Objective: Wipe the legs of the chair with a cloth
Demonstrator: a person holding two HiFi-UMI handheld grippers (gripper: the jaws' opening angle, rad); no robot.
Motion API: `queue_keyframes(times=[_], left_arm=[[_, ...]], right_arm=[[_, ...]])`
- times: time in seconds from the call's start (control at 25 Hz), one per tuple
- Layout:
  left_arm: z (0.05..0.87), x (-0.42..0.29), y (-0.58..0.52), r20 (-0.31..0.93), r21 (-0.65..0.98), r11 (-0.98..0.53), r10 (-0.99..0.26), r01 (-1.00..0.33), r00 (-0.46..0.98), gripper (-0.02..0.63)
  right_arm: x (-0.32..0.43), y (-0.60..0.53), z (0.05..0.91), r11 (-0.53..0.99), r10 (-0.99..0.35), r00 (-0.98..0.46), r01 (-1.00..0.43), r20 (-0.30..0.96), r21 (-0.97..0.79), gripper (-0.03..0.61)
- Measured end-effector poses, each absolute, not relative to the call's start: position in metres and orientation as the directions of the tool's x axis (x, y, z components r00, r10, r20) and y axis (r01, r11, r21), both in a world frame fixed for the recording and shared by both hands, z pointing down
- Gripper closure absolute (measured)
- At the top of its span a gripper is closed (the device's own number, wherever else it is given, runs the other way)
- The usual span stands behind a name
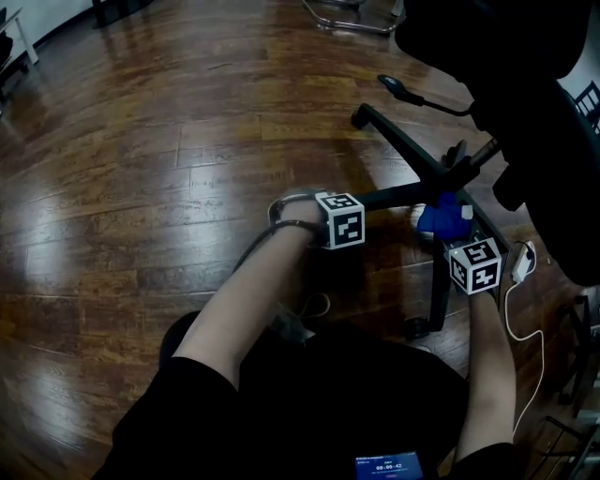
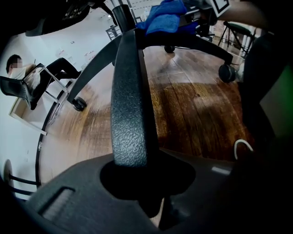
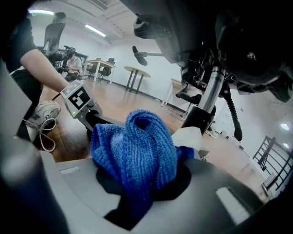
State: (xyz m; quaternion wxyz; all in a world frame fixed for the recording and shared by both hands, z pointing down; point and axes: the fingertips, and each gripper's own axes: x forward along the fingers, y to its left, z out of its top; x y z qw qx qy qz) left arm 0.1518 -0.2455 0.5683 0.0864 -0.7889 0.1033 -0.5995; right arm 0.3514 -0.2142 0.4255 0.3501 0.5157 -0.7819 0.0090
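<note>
The black office chair's base (image 1: 441, 178) spreads its legs over the wooden floor beneath the seat (image 1: 525, 56). My left gripper (image 1: 367, 202) is shut on one textured black leg (image 2: 130, 105), which runs from the jaws up to the hub. My right gripper (image 1: 450, 230) is shut on a bunched blue knitted cloth (image 3: 137, 151) with a white tag (image 3: 188, 137). The cloth (image 1: 442, 217) sits against the base close to the hub and the chair's column (image 3: 206, 103). In the left gripper view the cloth (image 2: 165, 18) shows at the far end of the held leg.
A white cable and plug (image 1: 520, 264) lie on the floor at the right of the base. A castor (image 2: 226, 72) ends another leg. The person's shoe (image 3: 43, 114) rests near the held leg. Another chair's metal frame (image 1: 352, 19) stands farther off. A seated person (image 2: 27, 77) is in the background.
</note>
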Motion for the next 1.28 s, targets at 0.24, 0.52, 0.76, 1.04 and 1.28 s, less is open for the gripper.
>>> queue_keyframes(times=[0.24,0.52,0.76,1.04,1.28], left_arm=[[0.57,0.152,-0.246,0.925,-0.268,-0.962,-0.272,-0.052,0.266,0.531],[0.572,0.15,-0.247,0.926,-0.267,-0.961,-0.275,-0.065,0.26,0.531],[0.572,0.152,-0.246,0.926,-0.266,-0.962,-0.273,-0.061,0.263,0.531],[0.57,0.154,-0.246,0.924,-0.268,-0.961,-0.275,-0.062,0.265,0.532],[0.569,0.154,-0.245,0.922,-0.262,-0.963,-0.268,-0.057,0.28,0.534]], right_arm=[[0.332,-0.133,0.453,0.617,-0.668,-0.329,-0.746,0.668,0.249,0.495],[0.316,-0.02,0.484,0.716,-0.503,-0.443,-0.694,0.742,0.071,0.495],[0.328,-0.05,0.475,0.701,-0.541,-0.461,-0.709,0.704,0.075,0.497],[0.356,-0.193,0.433,0.528,-0.747,-0.318,-0.818,0.584,0.23,0.497],[0.356,-0.224,0.424,0.438,-0.815,-0.187,-0.819,0.548,0.372,0.494]])
